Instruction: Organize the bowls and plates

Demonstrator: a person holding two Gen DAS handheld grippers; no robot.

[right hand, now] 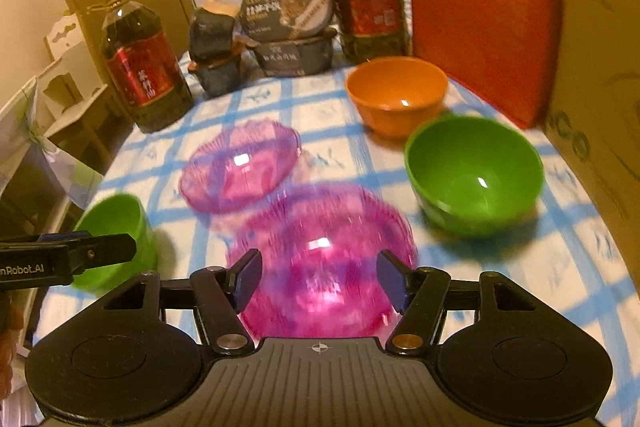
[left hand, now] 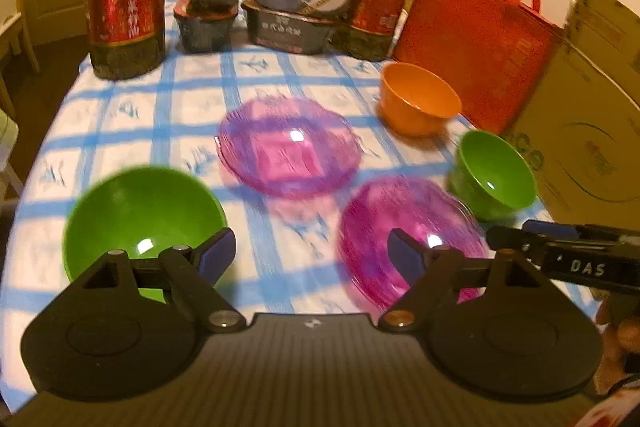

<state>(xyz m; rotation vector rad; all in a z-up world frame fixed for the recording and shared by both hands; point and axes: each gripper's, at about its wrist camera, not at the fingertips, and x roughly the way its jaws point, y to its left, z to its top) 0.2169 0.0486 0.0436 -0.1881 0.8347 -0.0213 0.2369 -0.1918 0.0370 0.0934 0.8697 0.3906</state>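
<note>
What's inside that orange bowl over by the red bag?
The orange bowl looks empty: its inside wall and bottom show only a light glint. The part of the bottom just behind the near rim is hidden. It stands beside the red bag, not in it.

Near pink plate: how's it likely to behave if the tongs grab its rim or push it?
The near pink plate looks like thin translucent plastic, so probably light and a bit flexible. Its glossy surface may slip between pads. It lies flat on the checked tablecloth, so a push would likely slide it, not tip it.
</note>
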